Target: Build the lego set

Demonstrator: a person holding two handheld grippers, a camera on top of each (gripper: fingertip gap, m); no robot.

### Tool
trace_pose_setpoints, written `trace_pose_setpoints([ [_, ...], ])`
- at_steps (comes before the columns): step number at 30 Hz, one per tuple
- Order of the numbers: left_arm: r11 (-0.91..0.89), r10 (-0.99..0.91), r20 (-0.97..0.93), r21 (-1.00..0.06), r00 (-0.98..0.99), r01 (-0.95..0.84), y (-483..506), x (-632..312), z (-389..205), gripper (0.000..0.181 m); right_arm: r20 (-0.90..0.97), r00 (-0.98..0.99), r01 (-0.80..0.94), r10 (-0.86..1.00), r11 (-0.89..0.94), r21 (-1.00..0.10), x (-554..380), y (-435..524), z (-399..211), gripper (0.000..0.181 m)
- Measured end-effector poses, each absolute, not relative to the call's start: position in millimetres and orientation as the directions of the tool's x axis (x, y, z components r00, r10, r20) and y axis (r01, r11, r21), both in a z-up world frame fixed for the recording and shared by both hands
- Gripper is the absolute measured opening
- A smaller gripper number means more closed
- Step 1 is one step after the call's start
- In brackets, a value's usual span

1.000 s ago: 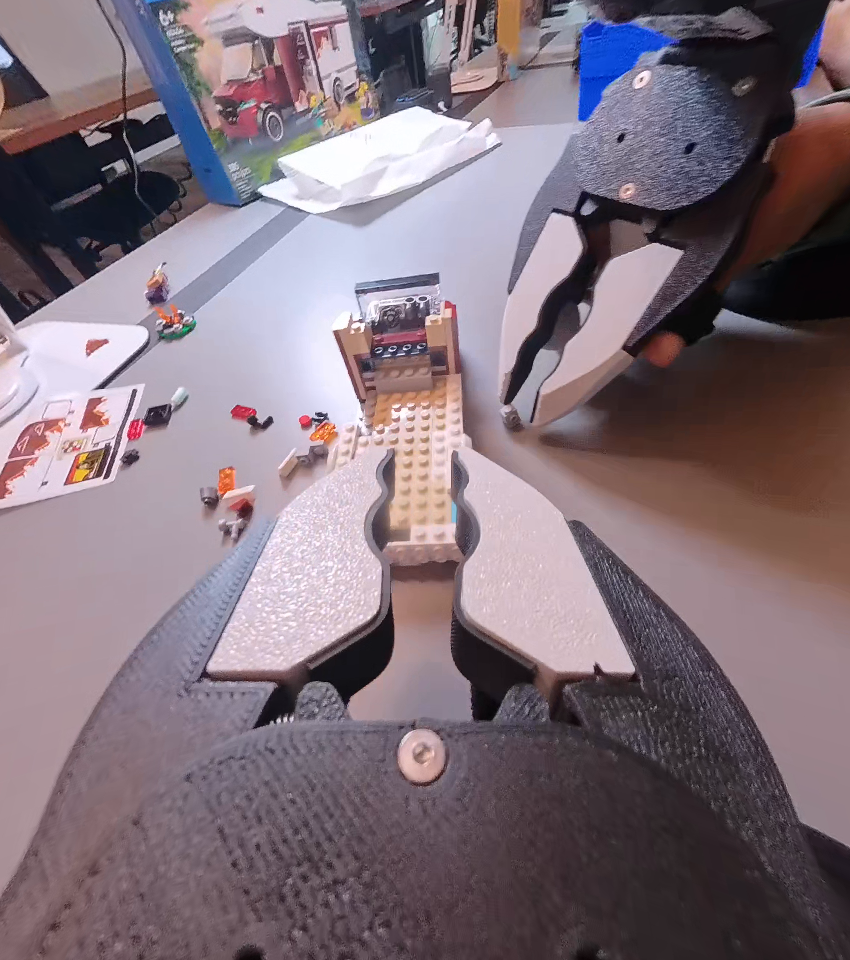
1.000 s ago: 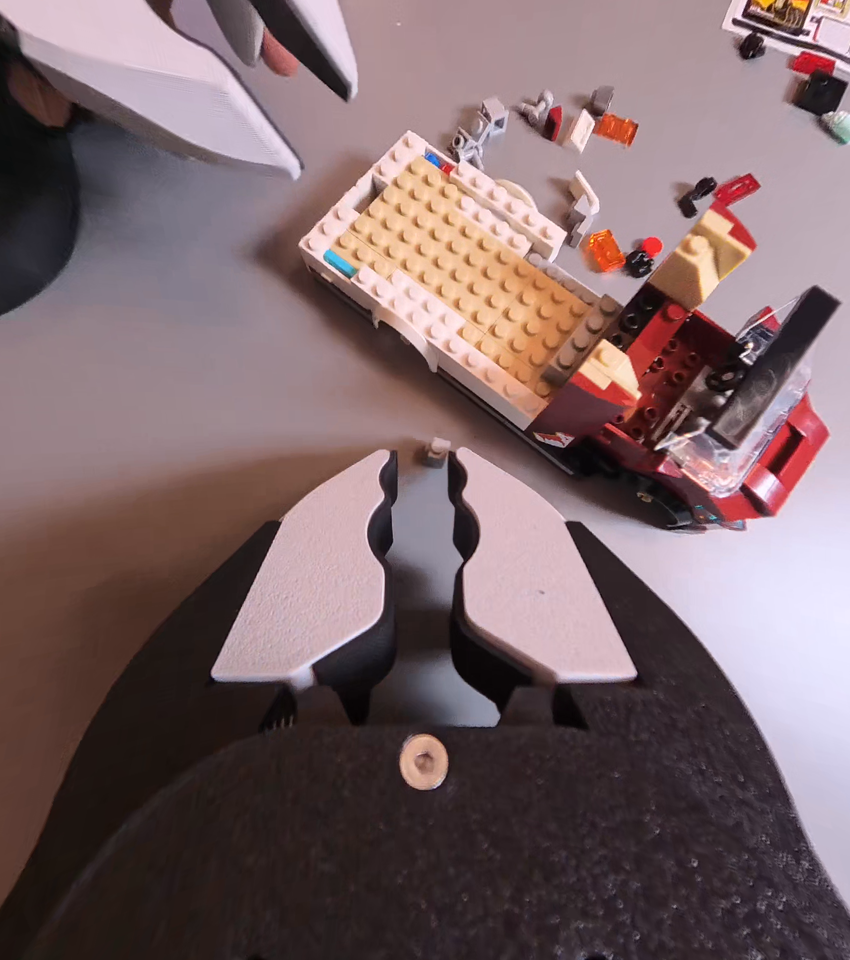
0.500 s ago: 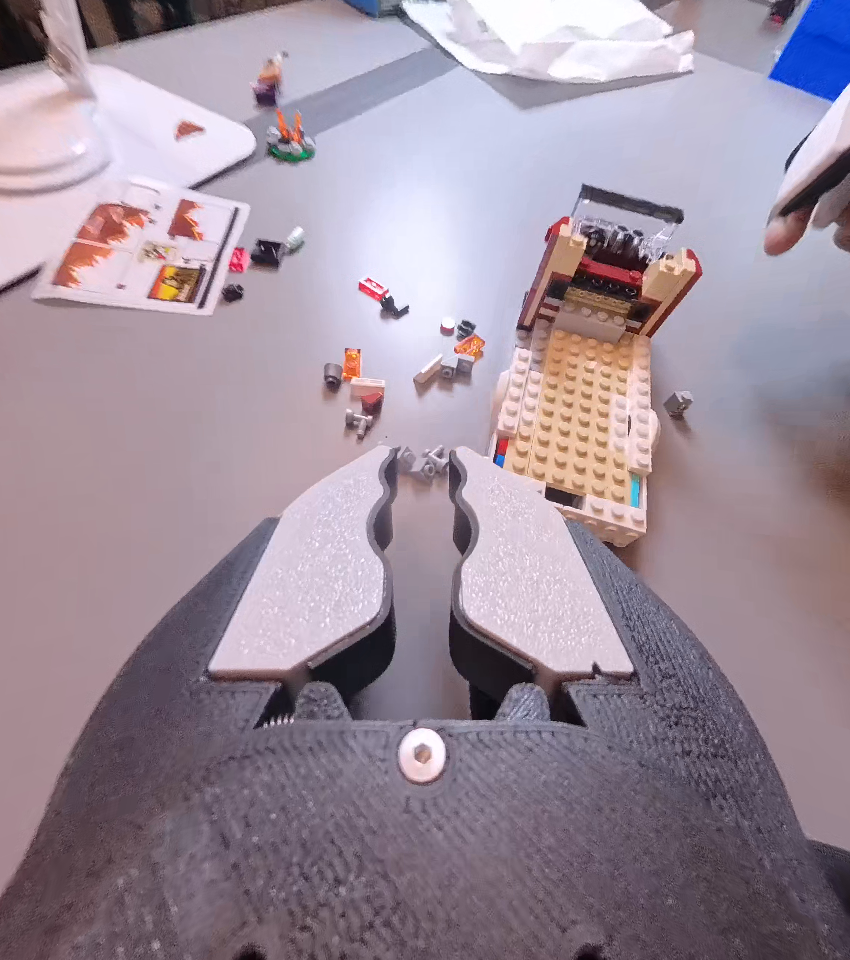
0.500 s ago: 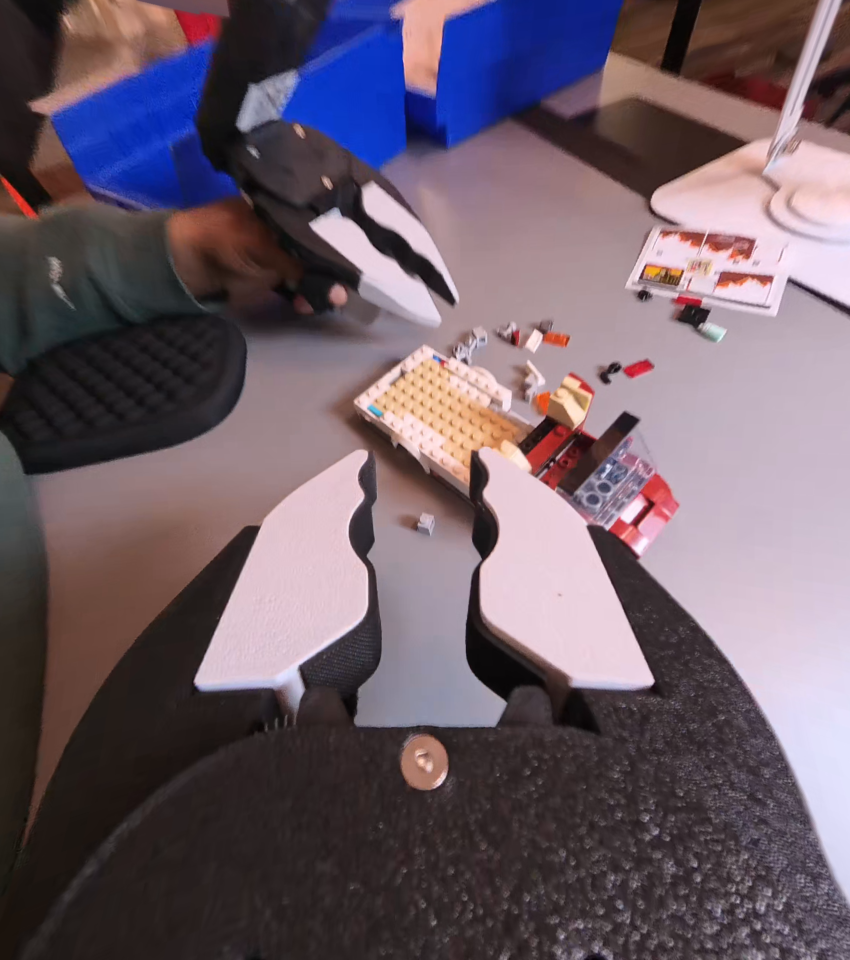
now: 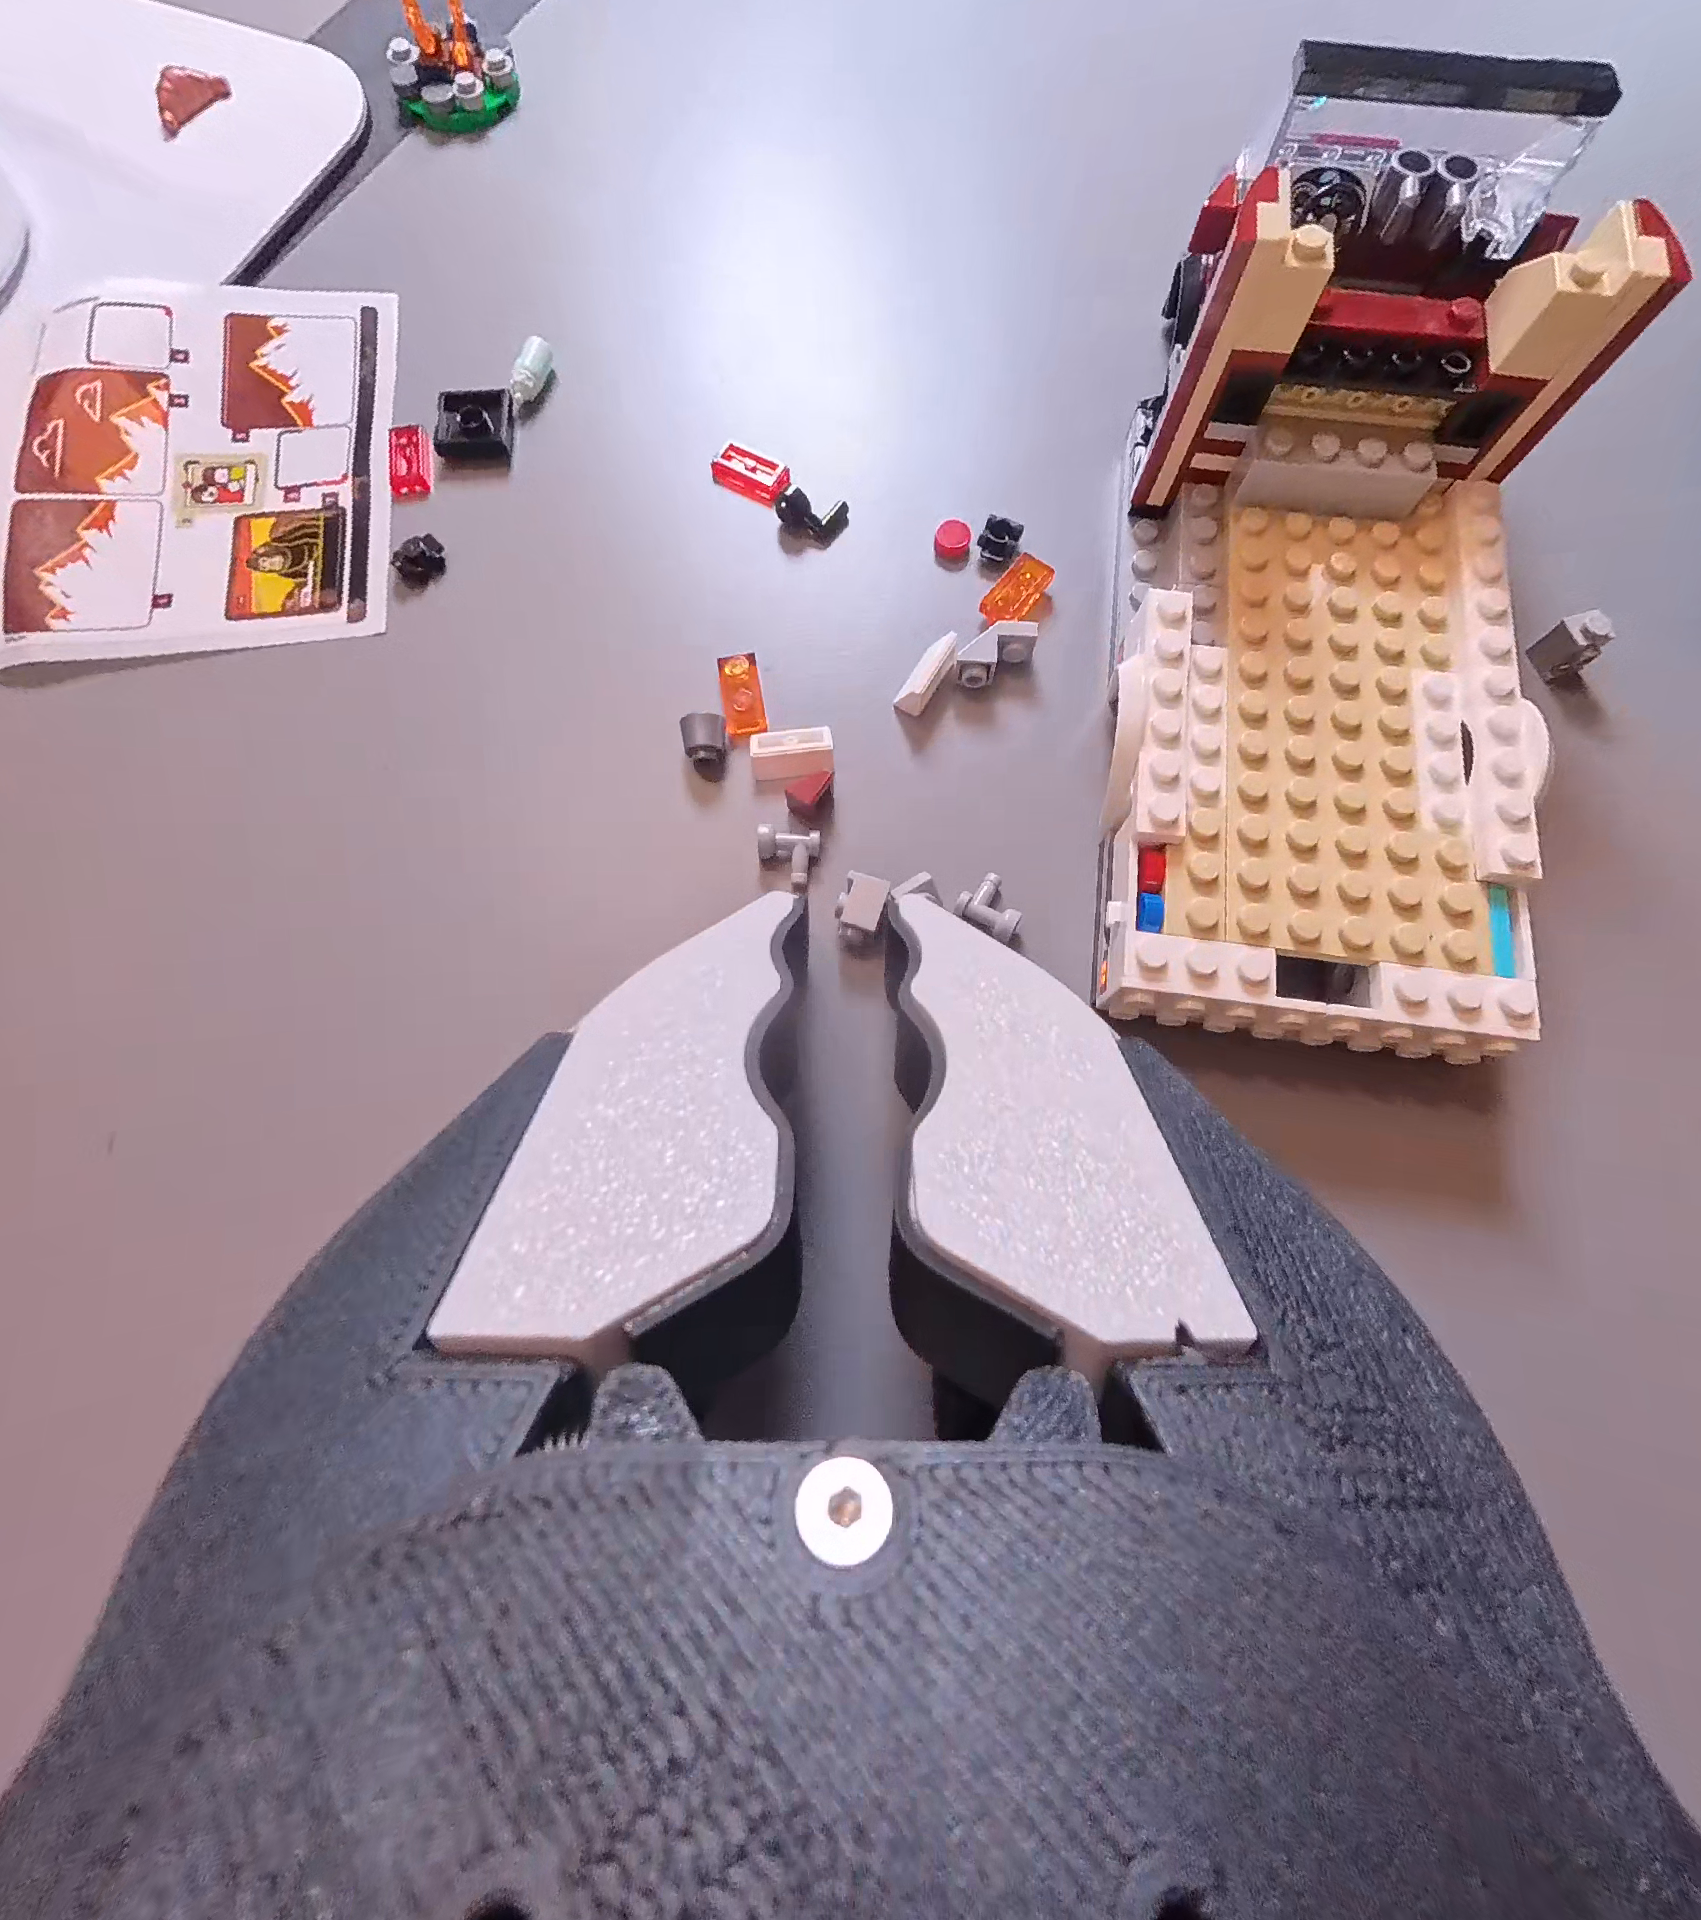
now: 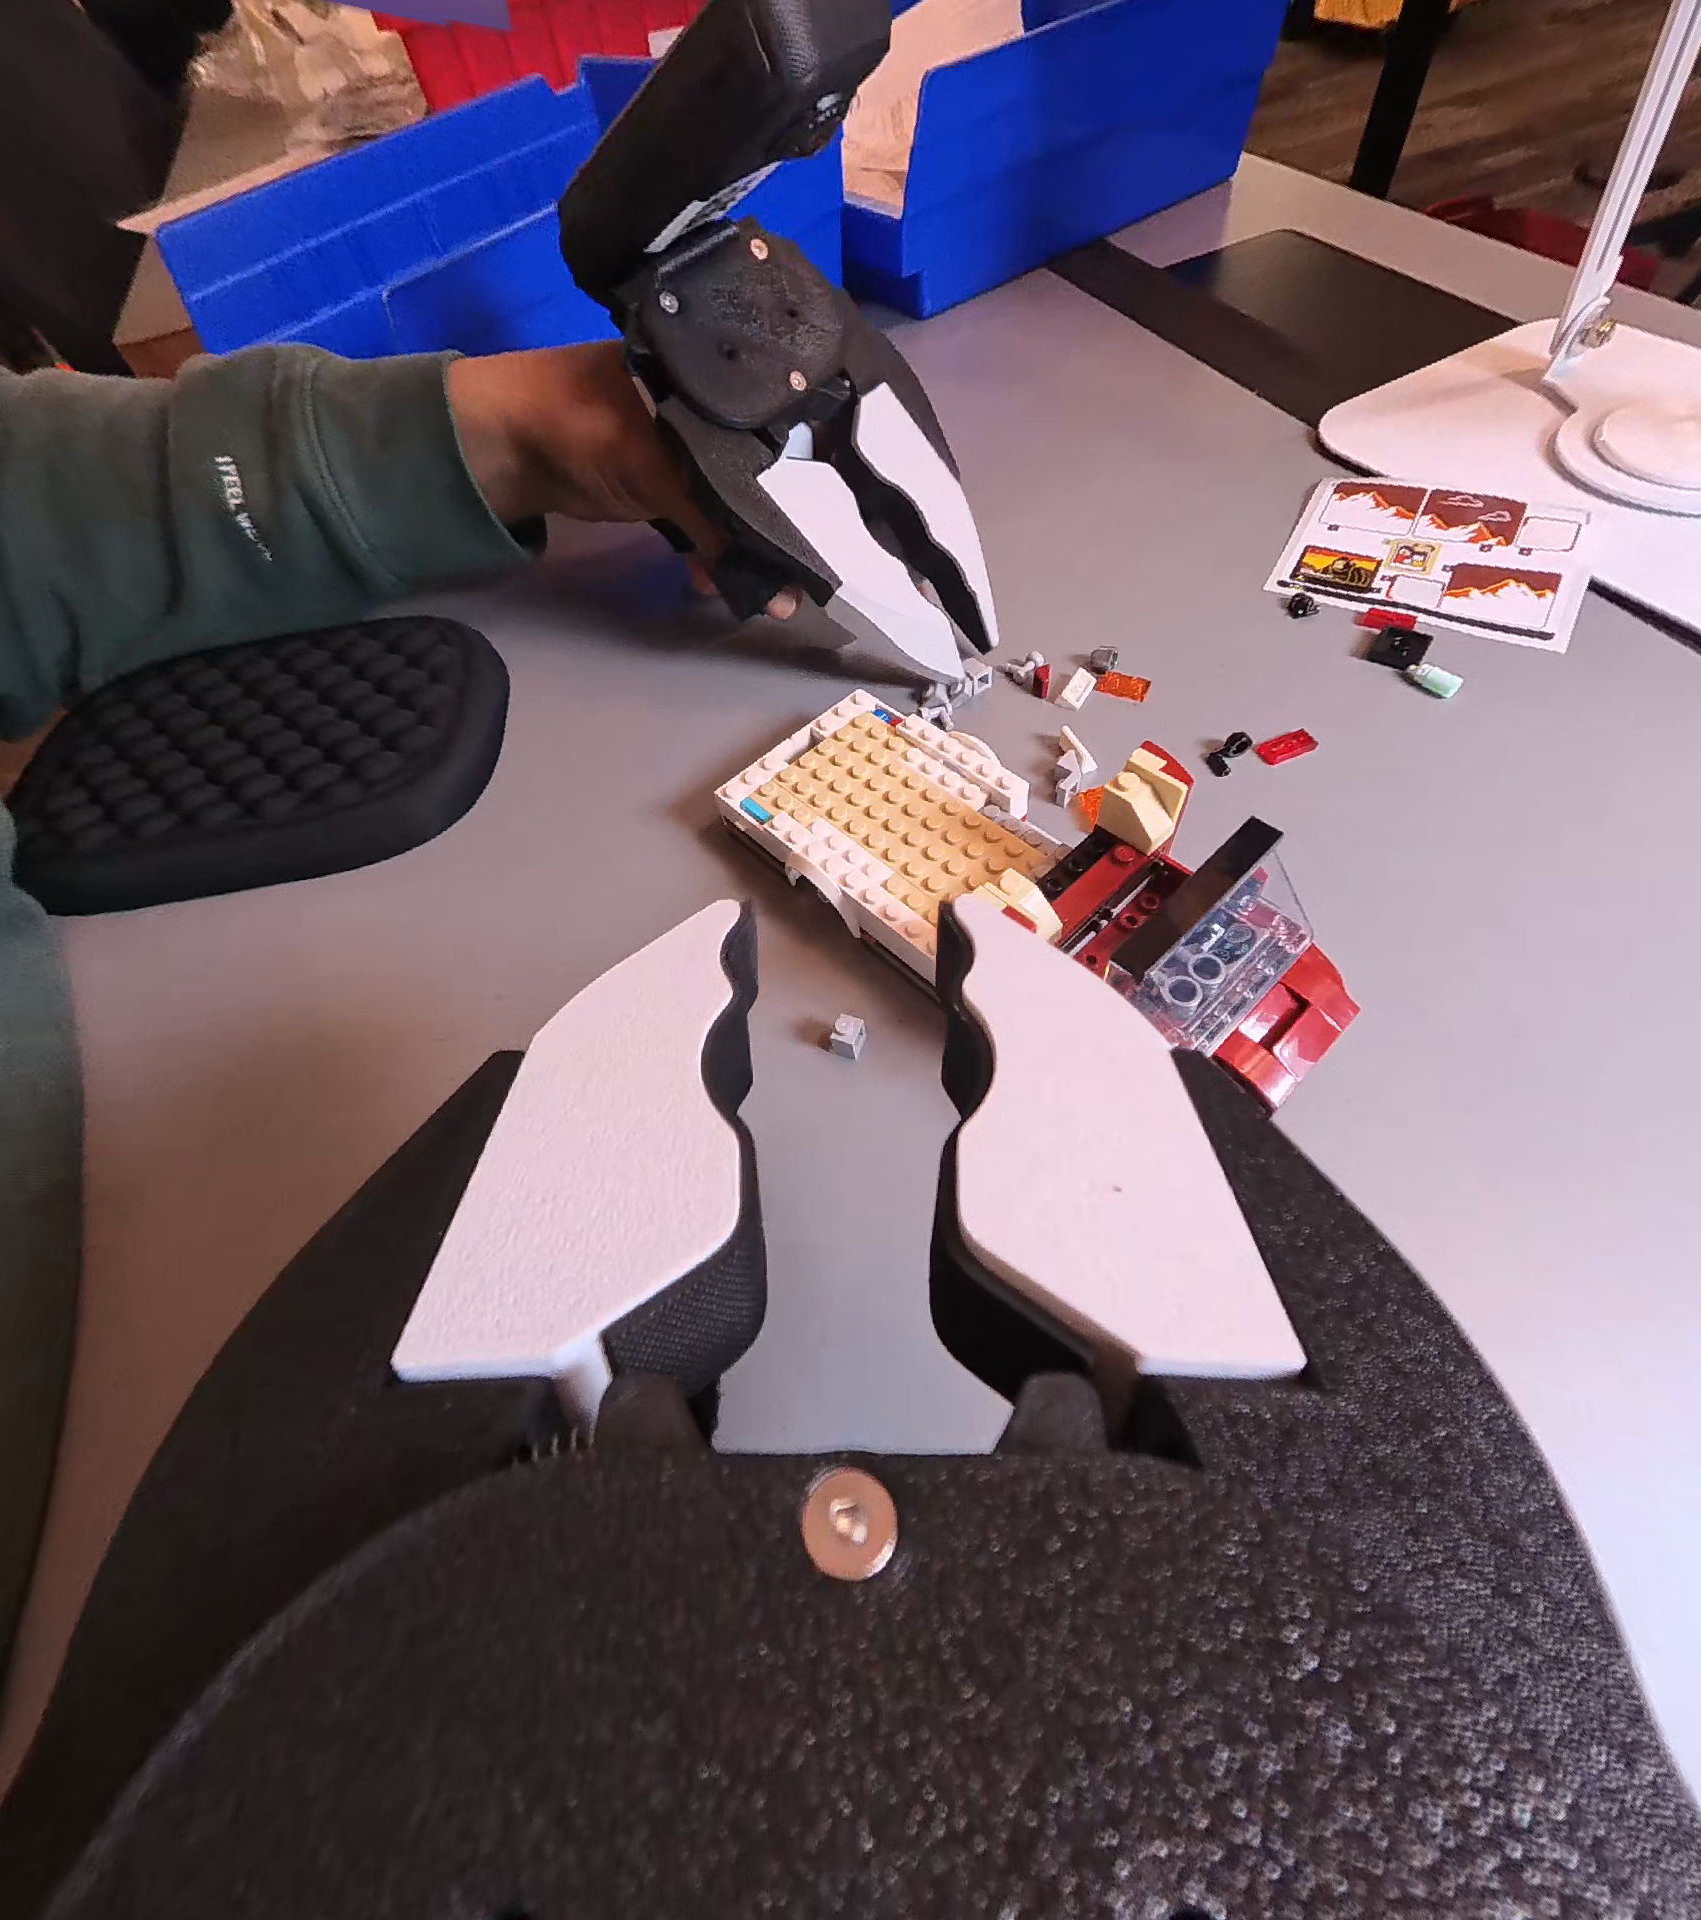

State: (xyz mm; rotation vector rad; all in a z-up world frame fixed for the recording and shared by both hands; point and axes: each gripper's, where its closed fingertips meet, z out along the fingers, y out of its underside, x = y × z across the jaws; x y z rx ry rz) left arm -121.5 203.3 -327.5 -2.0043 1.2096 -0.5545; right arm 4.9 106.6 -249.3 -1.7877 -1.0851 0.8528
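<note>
Left gripper (image 5: 847, 906): we see its jaws parted by a narrow gap, nothing grasped; the tips sit low over the grey table (image 5: 306, 935), pointing down at a cluster of loose pieces.
Small grey brick (image 5: 862, 902): it lies right at the mouth of that gap, between the two tips; whether either tip touches it we cannot tell.
Grey pegs (image 5: 989, 900): just beside the right fingertip, on the table.
Right gripper (image 6: 844, 914): we see its jaws spread wide and empty, held well above the table.
Grey cube (image 6: 847, 1036): it lies on the table in the opening between these fingers, short of the tips and clear of both.
Camper model (image 6: 981, 842): part-built, with a tan studded floor, white walls and a dark red cab; it sits just beyond the right gripper's tips, its right finger overlapping the cab end in the view.
Hand (image 6: 565, 436): from the right wrist view we see it gripping the left tool from the left side, green sleeve (image 6: 150, 509) stretched over the table edge, tool tilted steeply downward at the far side of the model.
Loose pieces (image 5: 1017, 587): orange, red, black and white bits scattered left of the model.
Sticker sheet (image 5: 191, 478): farther off to the left, flat, beside a white lamp base (image 6: 1656, 436).
</note>
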Motion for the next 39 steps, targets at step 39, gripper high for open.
trace_pose_setpoints([
  [39, -0.363, -0.932, 0.359, -0.924, 0.061, -0.121, 76.3, -37.5, -225.0, 0.019, 0.055, 0.326, 0.156, 0.944, 0.004, -0.988, -35.1, 74.1, -220.4, 0.008],
])
